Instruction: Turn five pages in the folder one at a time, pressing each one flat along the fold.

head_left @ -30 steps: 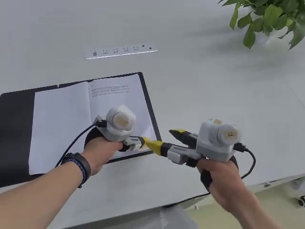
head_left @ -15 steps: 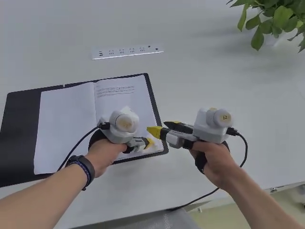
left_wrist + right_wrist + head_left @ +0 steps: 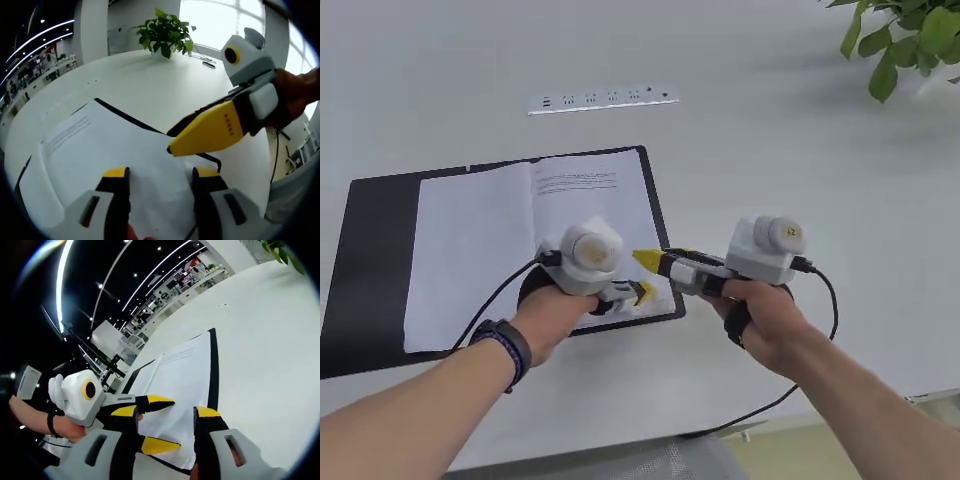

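Folder (image 3: 370,230) is lying open on the white table (image 3: 770,150) toward nine o'clock, while the left gripper (image 3: 638,293) and right gripper (image 3: 655,260) are hovering at its right page's (image 3: 590,200) five o'clock corner, jaws wide, holding nothing.

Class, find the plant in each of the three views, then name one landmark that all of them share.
Head view: plant, top right corner.
Left gripper view: plant, top centre.
Right gripper view: plant, leaves at the top right edge.
Shared landmark: the open folder.
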`<move>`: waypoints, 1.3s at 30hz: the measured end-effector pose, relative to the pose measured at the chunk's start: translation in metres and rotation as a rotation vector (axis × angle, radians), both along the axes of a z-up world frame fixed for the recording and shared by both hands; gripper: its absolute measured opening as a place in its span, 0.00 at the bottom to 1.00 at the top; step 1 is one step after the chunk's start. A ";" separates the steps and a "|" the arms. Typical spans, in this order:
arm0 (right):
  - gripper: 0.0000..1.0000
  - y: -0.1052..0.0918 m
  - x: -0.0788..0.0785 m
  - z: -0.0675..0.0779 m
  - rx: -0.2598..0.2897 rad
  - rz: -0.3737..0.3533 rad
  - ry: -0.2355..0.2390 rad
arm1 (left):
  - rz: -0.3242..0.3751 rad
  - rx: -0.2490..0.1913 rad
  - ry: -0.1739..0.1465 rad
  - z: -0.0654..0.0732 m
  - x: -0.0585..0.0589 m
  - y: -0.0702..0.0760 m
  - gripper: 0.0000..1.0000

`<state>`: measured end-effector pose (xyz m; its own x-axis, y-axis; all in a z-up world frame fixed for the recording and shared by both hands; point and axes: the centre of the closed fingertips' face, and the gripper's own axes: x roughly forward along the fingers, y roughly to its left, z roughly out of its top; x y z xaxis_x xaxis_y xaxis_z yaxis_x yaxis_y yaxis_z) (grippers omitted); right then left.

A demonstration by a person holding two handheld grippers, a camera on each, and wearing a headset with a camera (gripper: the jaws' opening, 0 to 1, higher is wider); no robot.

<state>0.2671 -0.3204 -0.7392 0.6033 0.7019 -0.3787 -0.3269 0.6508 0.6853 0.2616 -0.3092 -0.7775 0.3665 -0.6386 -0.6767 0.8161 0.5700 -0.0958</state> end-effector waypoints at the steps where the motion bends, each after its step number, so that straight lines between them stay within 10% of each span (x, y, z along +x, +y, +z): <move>1: 0.42 0.001 0.001 -0.001 0.011 -0.005 0.009 | 0.000 -0.004 0.002 0.000 0.000 0.000 0.50; 8: 0.37 0.009 -0.005 -0.007 0.009 0.008 0.026 | 0.004 -0.044 0.060 0.007 -0.009 -0.003 0.64; 39: 0.04 0.015 -0.024 0.000 0.024 -0.044 0.041 | 0.067 -0.064 0.012 0.032 -0.031 0.047 0.70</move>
